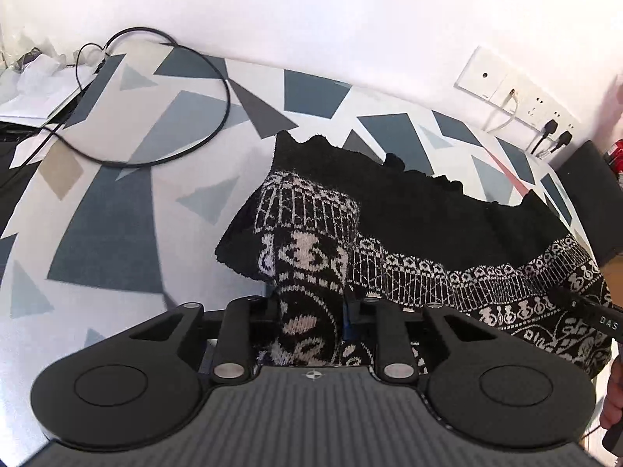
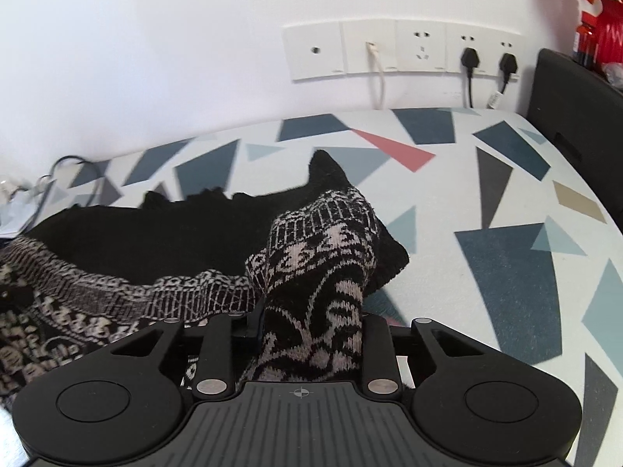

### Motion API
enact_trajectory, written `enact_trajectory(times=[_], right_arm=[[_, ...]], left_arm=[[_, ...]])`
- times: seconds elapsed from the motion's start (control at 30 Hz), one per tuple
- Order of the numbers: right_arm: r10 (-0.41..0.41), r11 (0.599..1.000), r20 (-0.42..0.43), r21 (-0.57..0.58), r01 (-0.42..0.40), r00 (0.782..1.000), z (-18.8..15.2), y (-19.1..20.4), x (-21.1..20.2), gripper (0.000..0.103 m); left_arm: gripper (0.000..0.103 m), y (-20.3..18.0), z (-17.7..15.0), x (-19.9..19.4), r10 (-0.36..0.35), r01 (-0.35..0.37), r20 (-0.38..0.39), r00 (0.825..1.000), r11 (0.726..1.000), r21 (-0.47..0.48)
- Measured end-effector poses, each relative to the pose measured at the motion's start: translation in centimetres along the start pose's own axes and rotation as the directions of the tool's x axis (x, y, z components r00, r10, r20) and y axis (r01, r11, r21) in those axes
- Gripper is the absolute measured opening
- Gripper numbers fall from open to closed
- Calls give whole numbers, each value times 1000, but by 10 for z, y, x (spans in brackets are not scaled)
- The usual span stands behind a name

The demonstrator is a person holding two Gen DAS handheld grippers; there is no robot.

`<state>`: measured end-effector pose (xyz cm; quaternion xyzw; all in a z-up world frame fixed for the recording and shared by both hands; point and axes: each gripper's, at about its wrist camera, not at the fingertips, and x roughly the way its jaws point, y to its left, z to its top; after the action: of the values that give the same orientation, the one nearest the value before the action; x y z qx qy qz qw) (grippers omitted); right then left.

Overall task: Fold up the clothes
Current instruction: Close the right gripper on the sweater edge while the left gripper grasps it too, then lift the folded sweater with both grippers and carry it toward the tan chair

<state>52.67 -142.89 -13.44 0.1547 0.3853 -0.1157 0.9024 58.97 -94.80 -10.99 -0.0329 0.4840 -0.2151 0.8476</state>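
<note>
Left gripper (image 1: 311, 311) and right gripper (image 2: 311, 323) each pinch a bunched edge of the black-and-white knit garment (image 1: 409, 218), which lies on the patterned surface (image 1: 117, 194). Black cable (image 1: 218, 89) loops nearby, clear of it.

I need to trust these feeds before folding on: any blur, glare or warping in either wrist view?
Left wrist view: strong fisheye bend along the wall edge, patterned tablecloth smeared at lower left, knit garment sharp. Right wrist view: same curvature, slight smear on the tablecloth's triangles near the garment, wall sockets crisp; bright even light, no glare.
</note>
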Motion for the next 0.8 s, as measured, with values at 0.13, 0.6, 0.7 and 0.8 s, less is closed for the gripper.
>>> enact_trajectory(times=[0.13, 0.6, 0.7, 0.8], right_arm=[[-4, 1000, -17, 3, 4, 1000, -10, 10, -6, 25], [-24, 995, 81, -93, 31, 996, -4, 62, -49, 24], [-13, 992, 106, -122, 26, 994, -1, 71, -60, 24], [24, 987, 124, -163, -4, 992, 0, 79, -68, 24]], left_arm=[[25, 11, -12, 0, 13, -13, -21, 1000, 1000, -11], [24, 25, -25, -52, -41, 45, 126, 991, 999, -28], [25, 27, -34, -70, -33, 39, 155, 987, 999, -32], [25, 30, -48, -93, 14, -3, 185, 983, 998, -57]])
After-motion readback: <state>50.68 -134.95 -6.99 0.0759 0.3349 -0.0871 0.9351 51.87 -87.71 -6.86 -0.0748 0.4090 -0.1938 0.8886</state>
